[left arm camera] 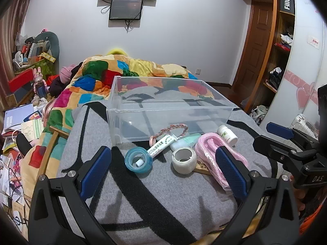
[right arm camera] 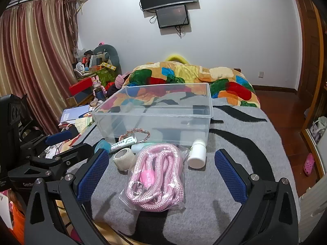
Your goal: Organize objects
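Note:
A clear plastic bin (left arm camera: 184,110) (right arm camera: 202,126) stands empty on the grey blanket. In front of it lie a blue tape roll (left arm camera: 138,162), a white tape roll (left arm camera: 184,160) (right arm camera: 123,156), a white tube (left arm camera: 161,145), a braided bracelet (left arm camera: 169,129) (right arm camera: 136,131), a pale green bottle (left arm camera: 185,141), a white pill bottle (left arm camera: 227,134) (right arm camera: 197,153) and a bagged pink rope (left arm camera: 208,155) (right arm camera: 157,175). My left gripper (left arm camera: 163,169) is open above the blanket, with the tape rolls between its fingers. My right gripper (right arm camera: 161,172) is open around the pink rope, not touching it.
A colourful quilt (left arm camera: 114,71) is heaped behind the bin. Clutter of papers and boxes (left arm camera: 22,122) lies left of the bed. A wardrobe (left arm camera: 282,51) stands to the right. The right gripper shows at the right of the left wrist view (left arm camera: 286,140).

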Tool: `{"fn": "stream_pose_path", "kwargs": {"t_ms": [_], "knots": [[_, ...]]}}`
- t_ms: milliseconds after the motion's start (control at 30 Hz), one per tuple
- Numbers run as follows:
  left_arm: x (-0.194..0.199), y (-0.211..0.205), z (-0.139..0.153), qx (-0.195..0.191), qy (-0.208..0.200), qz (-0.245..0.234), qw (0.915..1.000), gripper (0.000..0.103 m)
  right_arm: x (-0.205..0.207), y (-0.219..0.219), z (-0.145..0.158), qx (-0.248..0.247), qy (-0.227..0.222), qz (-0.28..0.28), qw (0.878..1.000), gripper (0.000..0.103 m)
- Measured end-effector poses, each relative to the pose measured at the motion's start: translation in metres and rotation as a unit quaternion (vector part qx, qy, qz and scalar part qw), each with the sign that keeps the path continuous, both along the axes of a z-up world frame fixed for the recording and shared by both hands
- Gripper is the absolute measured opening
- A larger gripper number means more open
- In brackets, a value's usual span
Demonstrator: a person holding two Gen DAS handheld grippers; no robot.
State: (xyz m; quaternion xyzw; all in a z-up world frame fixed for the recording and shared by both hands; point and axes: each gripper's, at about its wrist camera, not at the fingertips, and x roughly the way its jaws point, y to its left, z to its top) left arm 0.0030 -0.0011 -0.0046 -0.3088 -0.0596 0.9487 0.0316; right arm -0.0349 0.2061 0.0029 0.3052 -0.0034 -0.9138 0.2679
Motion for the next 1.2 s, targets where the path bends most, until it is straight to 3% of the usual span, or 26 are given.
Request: {"fn": "stream_pose_path", "kwargs": {"t_ms": [1200], "knots": [[0.0004,0.0025,0.0005,0.005,-0.001,-0.004,1.0,0.103,-0.0025,0.002,-0.0033,-0.007,-0.015,0.001,1.0,0.103]]}}
